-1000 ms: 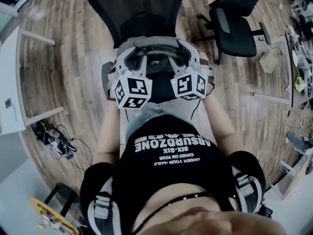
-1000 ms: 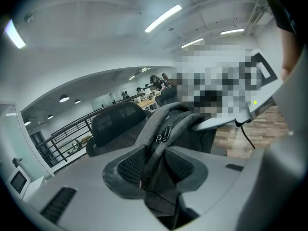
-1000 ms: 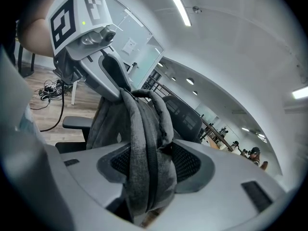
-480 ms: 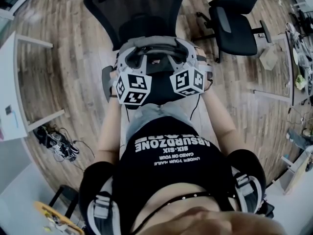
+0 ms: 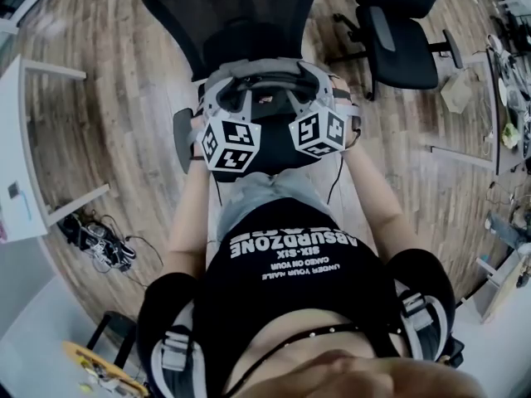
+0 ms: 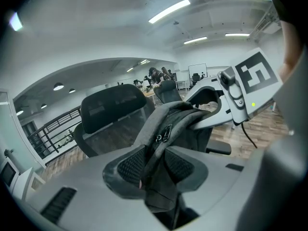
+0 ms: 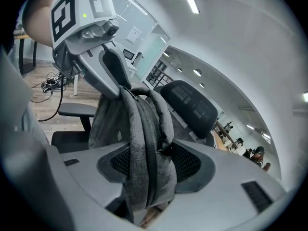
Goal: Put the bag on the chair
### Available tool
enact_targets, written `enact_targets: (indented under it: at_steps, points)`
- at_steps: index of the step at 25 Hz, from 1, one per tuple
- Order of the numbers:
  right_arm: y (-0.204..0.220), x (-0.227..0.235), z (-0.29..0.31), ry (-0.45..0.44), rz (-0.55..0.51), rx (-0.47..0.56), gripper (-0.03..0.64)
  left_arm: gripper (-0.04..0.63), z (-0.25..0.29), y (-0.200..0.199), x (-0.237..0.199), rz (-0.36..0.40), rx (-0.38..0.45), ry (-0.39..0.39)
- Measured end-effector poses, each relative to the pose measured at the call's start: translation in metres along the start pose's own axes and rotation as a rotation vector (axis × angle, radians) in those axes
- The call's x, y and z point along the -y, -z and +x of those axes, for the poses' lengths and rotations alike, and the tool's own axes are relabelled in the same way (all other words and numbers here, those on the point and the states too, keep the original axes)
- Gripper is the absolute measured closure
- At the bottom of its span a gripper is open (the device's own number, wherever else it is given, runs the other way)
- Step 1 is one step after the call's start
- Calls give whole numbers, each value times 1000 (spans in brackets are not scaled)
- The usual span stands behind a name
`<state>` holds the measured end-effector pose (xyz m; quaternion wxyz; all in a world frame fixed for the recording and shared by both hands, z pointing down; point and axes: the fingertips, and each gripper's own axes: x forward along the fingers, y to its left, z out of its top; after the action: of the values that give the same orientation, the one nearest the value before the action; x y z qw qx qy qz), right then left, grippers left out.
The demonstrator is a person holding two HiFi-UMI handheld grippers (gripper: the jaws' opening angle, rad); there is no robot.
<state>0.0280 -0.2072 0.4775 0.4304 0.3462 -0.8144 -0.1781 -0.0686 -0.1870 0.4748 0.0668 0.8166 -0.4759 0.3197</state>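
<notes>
Standing on a wood-plank floor (image 5: 116,114), facing a black mesh office chair (image 5: 241,15), with a 2nd office chair (image 5: 402,48) off to the right. Holding a grey fabric backpack (image 6: 166,121) up between 2 grippers, over the near chair's seat and in front of its backrest; cannot tell whether touching the seat. Pinching a fold of grey fabric in the left gripper (image 6: 156,165), jaws clamped on it. Likewise clamping a thick strap bundle in the right gripper (image 7: 149,165) from the other side.

- "ABSURDZONE", large white letters seen upside down, on the person's black shirt (image 5: 292,282), lower centre of the head view.
- "SIX·SIX" just below it; the smaller lines there are unclear.
</notes>
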Motion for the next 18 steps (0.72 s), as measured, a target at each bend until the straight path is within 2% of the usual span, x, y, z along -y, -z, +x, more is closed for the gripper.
enact_targets:
  at_steps: [18]
  points:
    - [10,-7,22,-7,-22,-41,391,466,21,18,-2,20,-53,23]
